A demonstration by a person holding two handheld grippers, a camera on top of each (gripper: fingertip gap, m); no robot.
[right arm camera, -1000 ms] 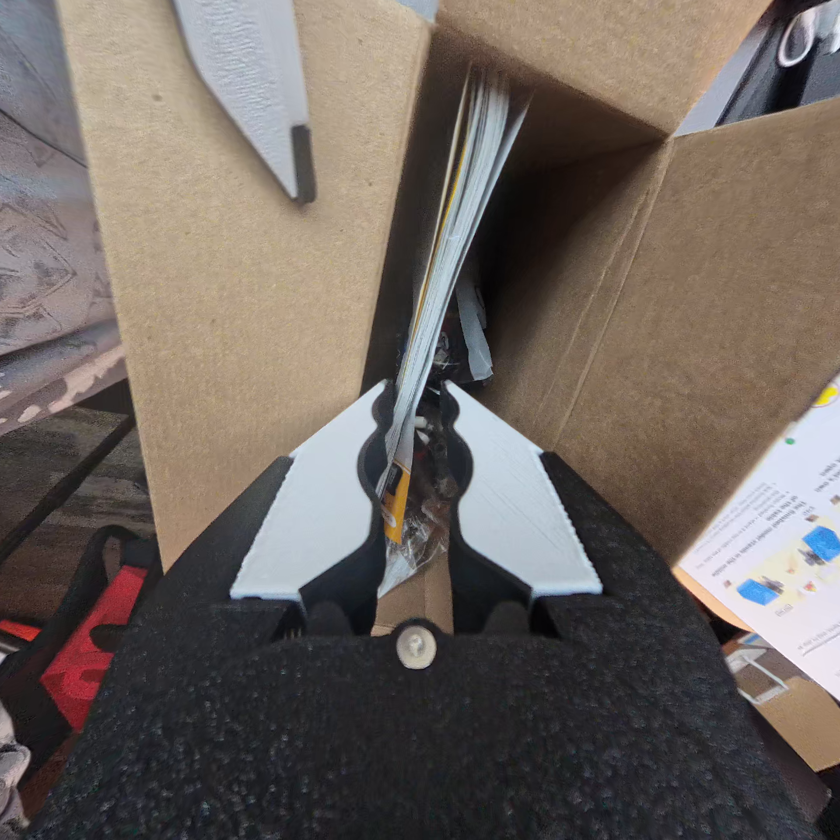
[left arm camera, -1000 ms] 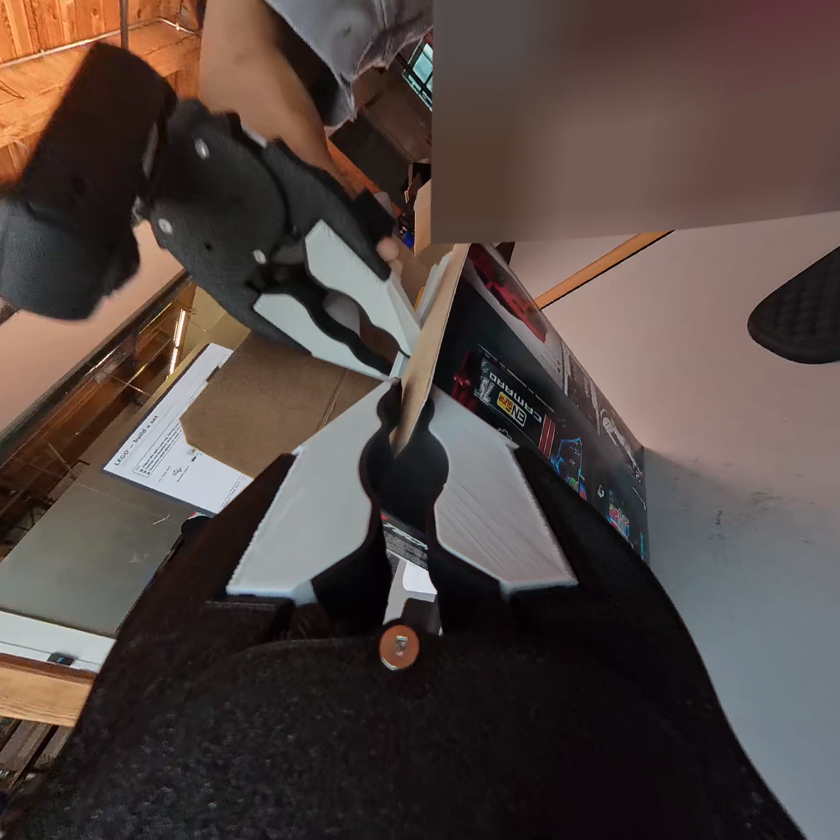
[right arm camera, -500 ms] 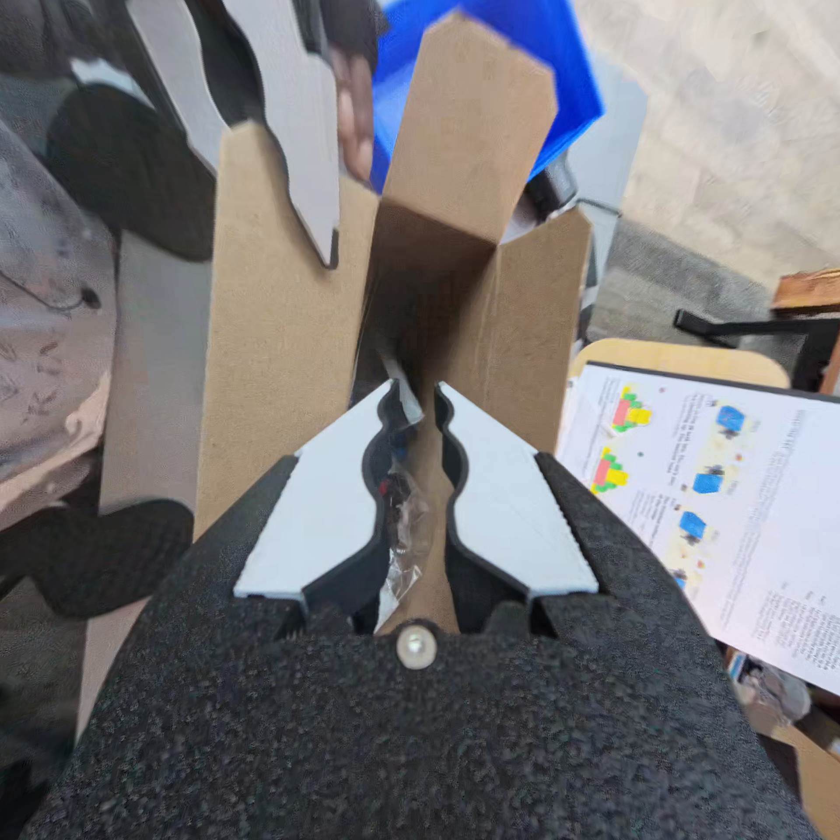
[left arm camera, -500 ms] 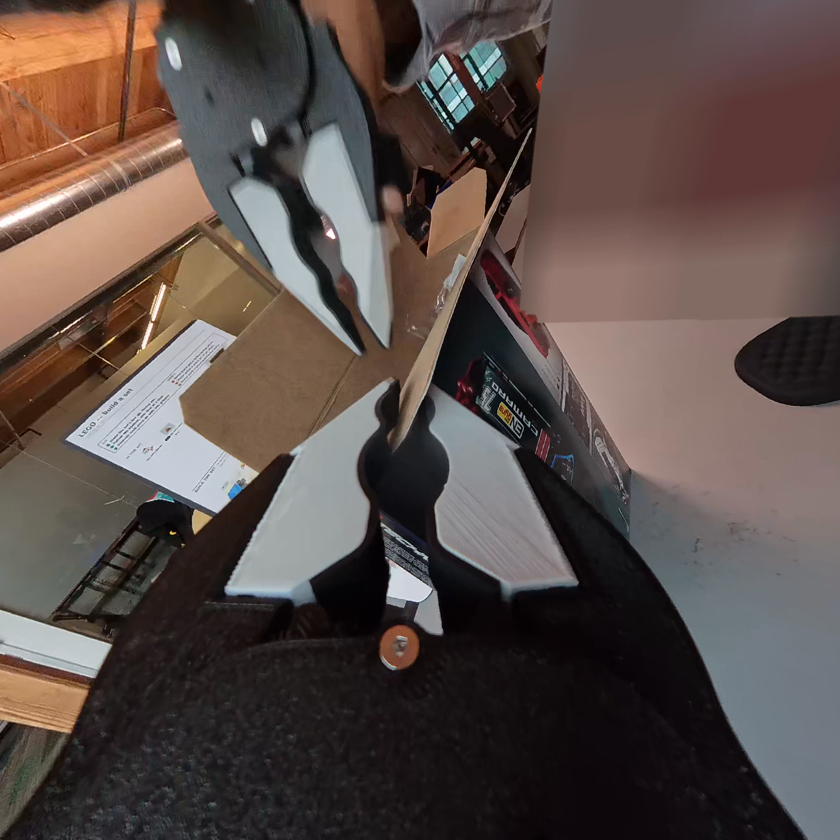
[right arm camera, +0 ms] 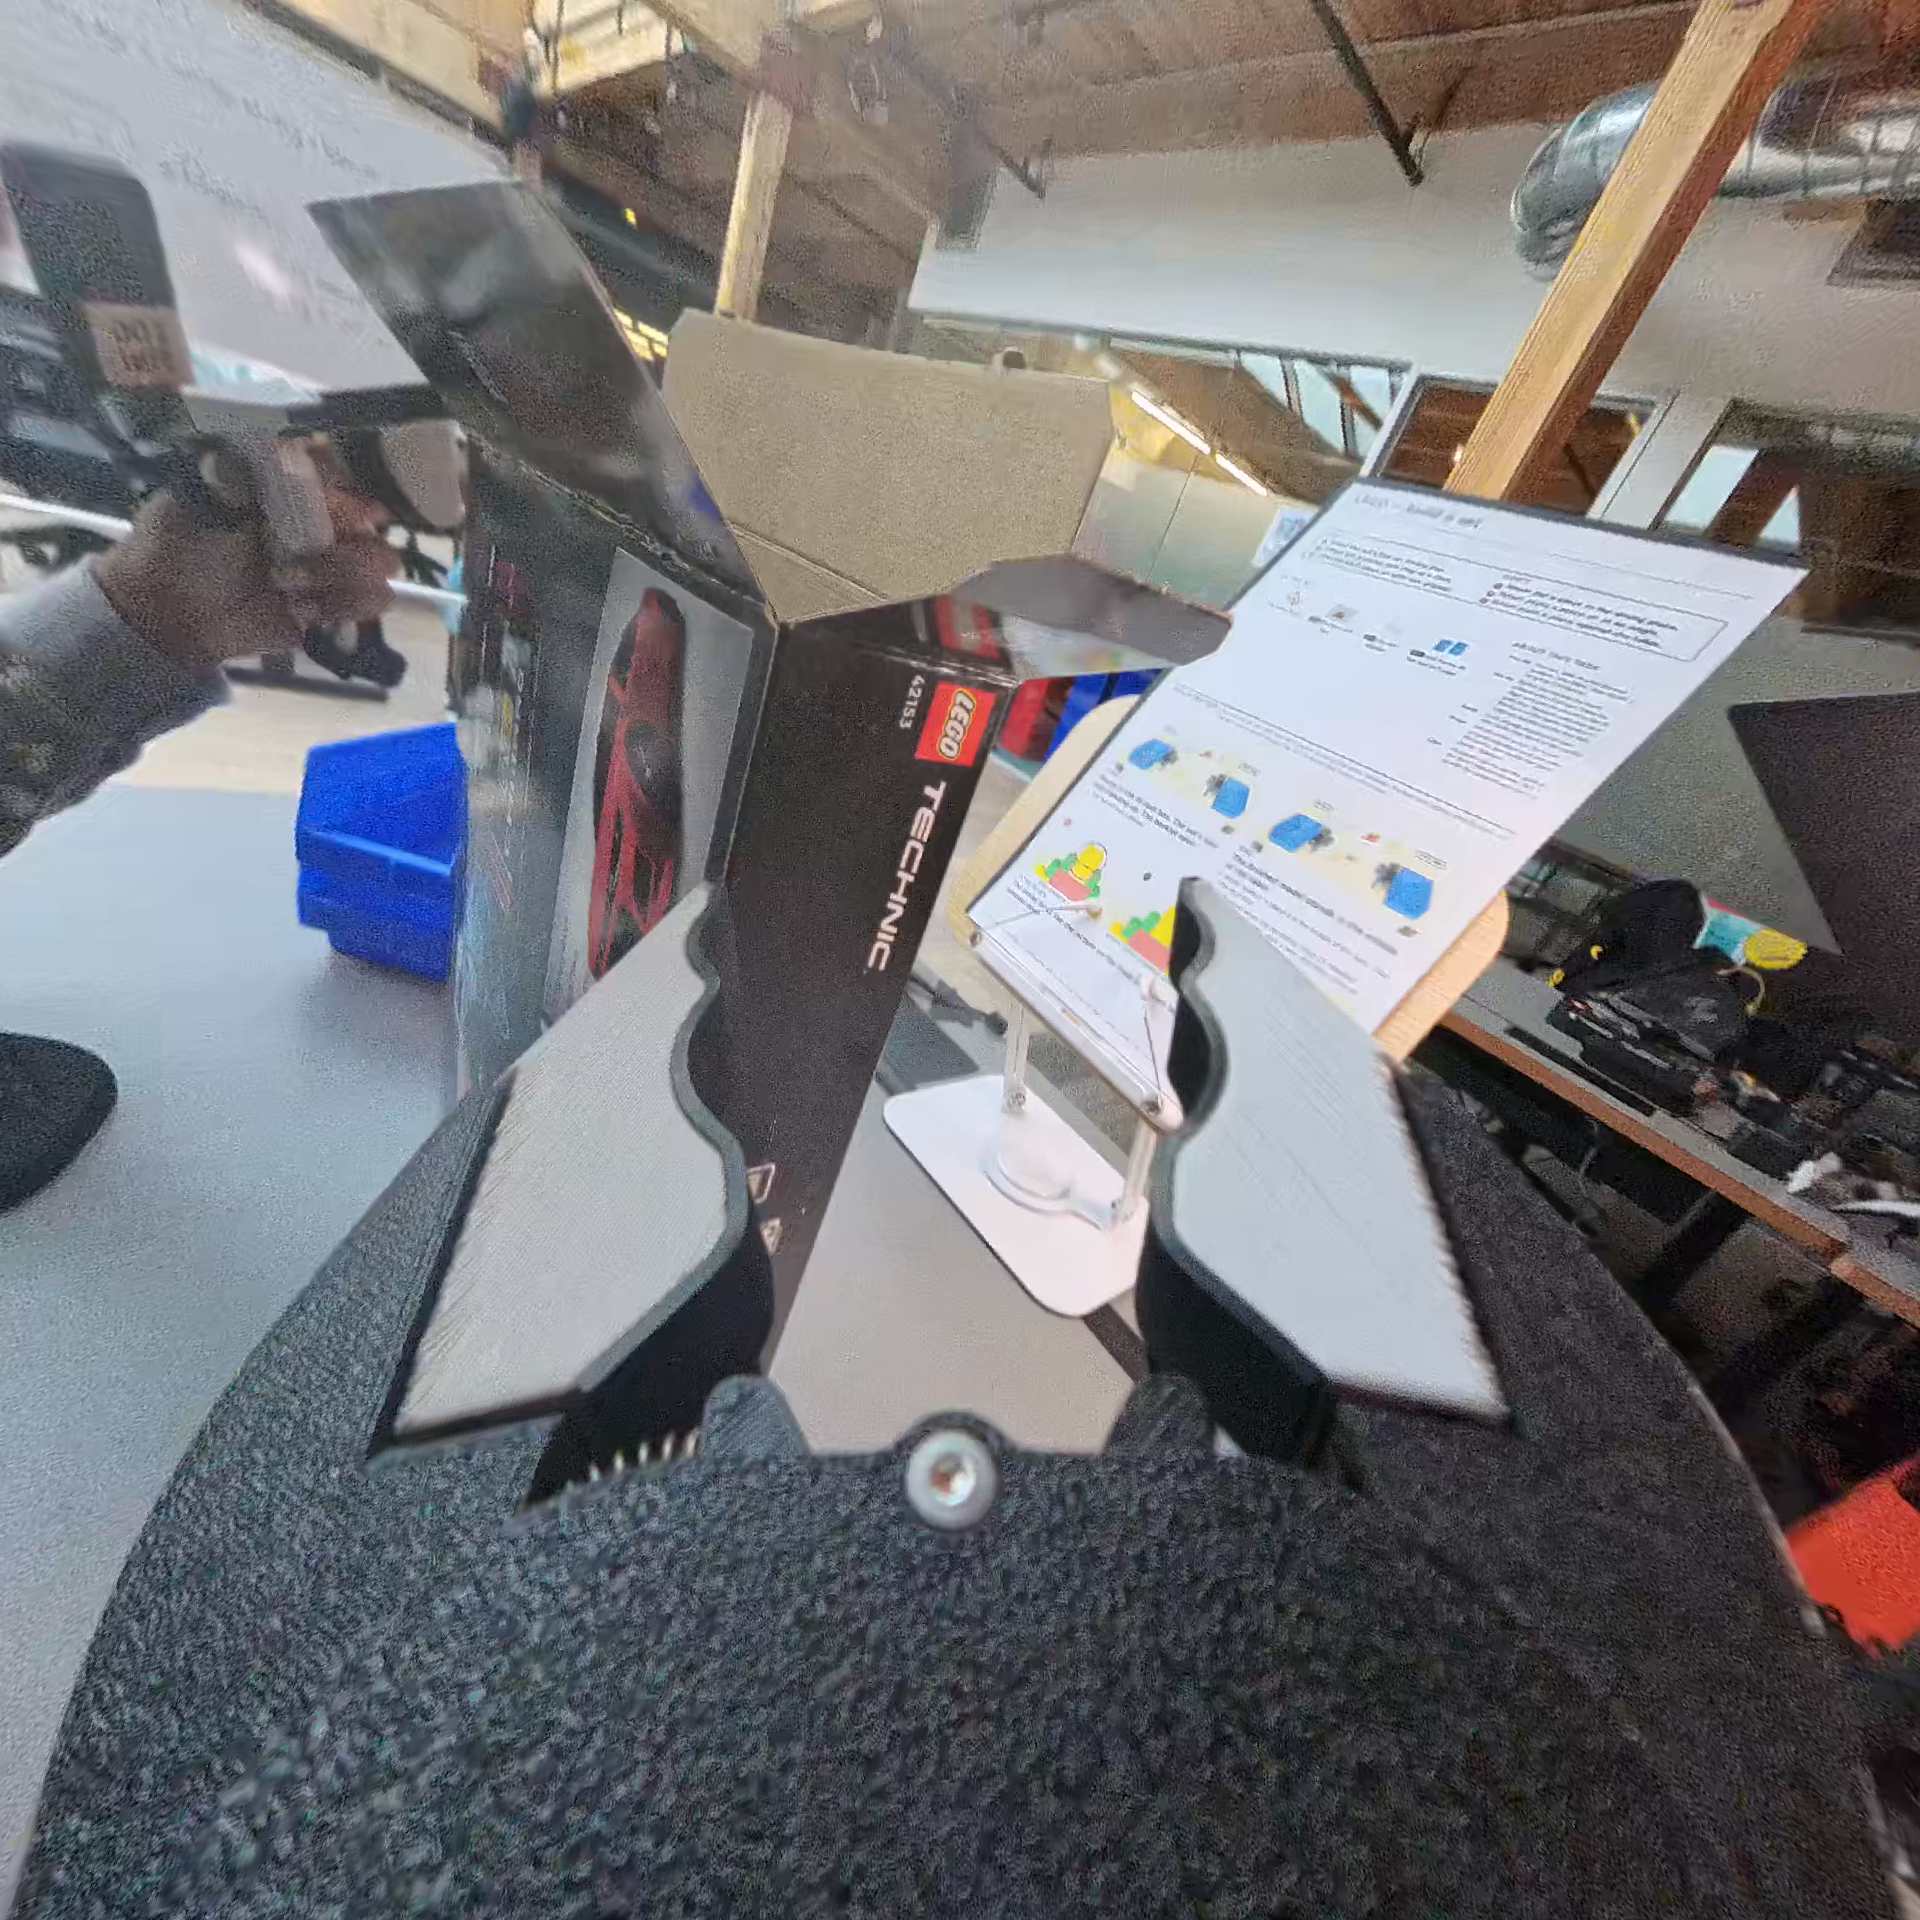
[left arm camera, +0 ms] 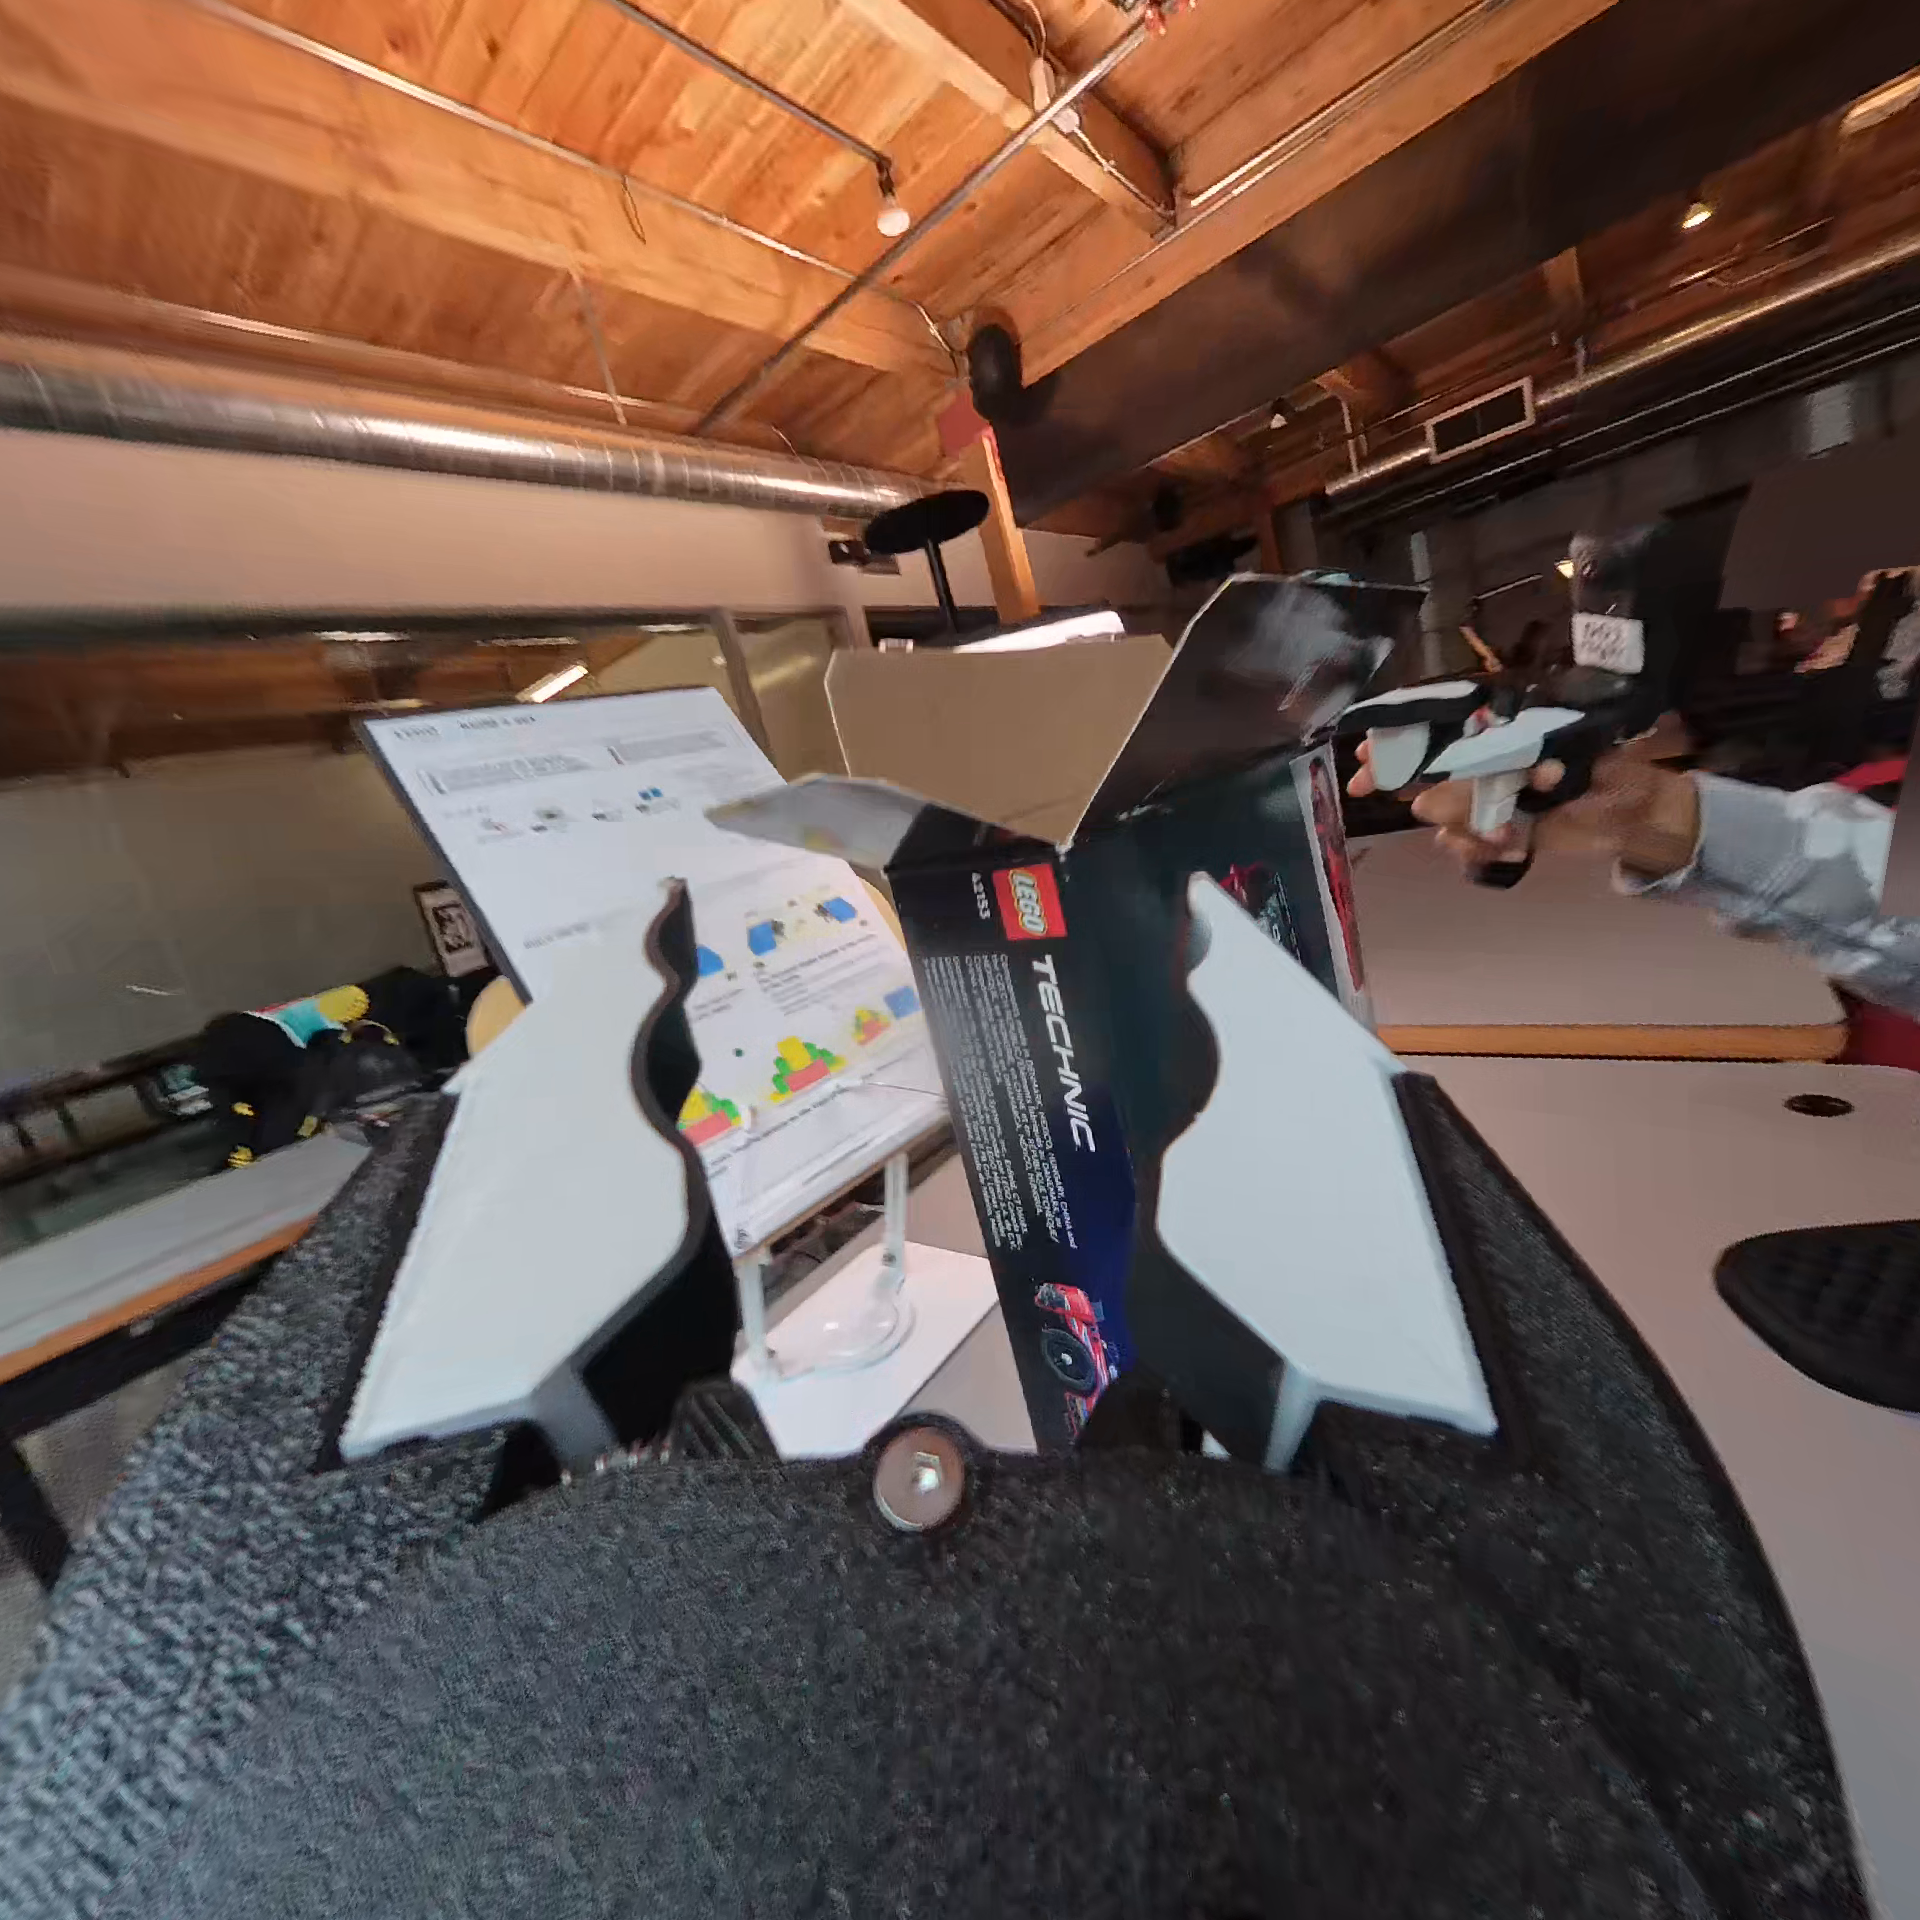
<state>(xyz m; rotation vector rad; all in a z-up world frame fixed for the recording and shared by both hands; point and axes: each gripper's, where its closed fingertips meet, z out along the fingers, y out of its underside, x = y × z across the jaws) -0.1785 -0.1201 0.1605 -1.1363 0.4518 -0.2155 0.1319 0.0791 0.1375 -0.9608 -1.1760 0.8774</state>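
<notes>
A black toy box (left arm camera: pixel 1039 1049) with a red car picture stands upright on the grey table (left arm camera: pixel 1621 1174), its top flaps folded open. My left gripper (left arm camera: pixel 935 904) is open and empty, just in front of the box's narrow side and not touching it. In the right wrist view the same box (right arm camera: pixel 831 852) stands a little left of centre. My right gripper (right arm camera: pixel 948 899) is open and empty, with its left finger (right arm camera: pixel 582 1174) overlapping the box's lower edge. A hand-held gripper shows beyond the box in both views (left arm camera: pixel 1455 748) (right arm camera: pixel 270 468).
A printed instruction sheet (left arm camera: pixel 665 914) (right arm camera: pixel 1382 769) leans on a white stand (right arm camera: pixel 1039 1174) beside the box. Blue bins (right arm camera: pixel 379 842) sit behind the box. A black pad (left arm camera: pixel 1829 1309) lies on the table. A cluttered bench (right arm camera: pixel 1683 1049) is at the right.
My left gripper let go of the box flap and my right gripper let go of the contents inside. Both opened and pulled back, and the box now stands upright by itself.
</notes>
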